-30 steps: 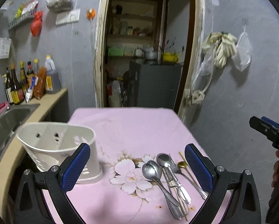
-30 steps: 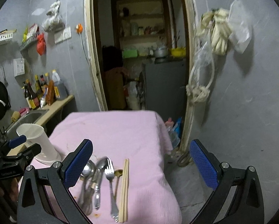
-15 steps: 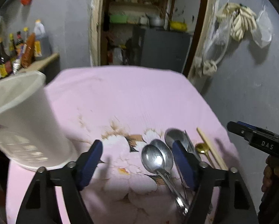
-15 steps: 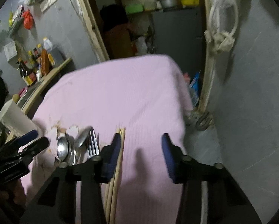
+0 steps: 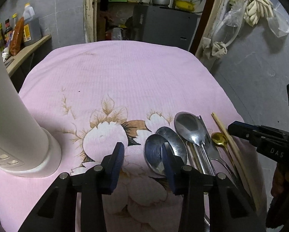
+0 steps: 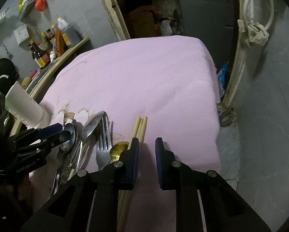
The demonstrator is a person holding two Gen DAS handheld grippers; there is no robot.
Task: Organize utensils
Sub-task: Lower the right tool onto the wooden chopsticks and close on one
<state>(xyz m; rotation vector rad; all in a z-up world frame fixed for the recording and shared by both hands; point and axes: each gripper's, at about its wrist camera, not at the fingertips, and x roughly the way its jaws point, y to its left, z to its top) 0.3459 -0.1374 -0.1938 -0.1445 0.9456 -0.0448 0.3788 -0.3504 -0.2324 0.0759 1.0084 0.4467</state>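
Several steel spoons, a fork, a small gold spoon and wooden chopsticks lie side by side on the pink cloth. A white utensil holder stands at the left. My left gripper is low over the cloth, jaws half closed and empty, its right finger over the nearest spoon's bowl. My right gripper is narrowly open and empty, its left finger on the chopsticks' right side.
The cloth covers a table that ends at a doorway with a dark cabinet behind. A counter with sauce bottles and a sink runs along the left. A grey wall and bare floor lie to the right.
Both grippers dropped down toward the utensils and narrowed their jaws from wide open. The left one moved right of the holder to the spoons; the right one came down by the chopsticks.
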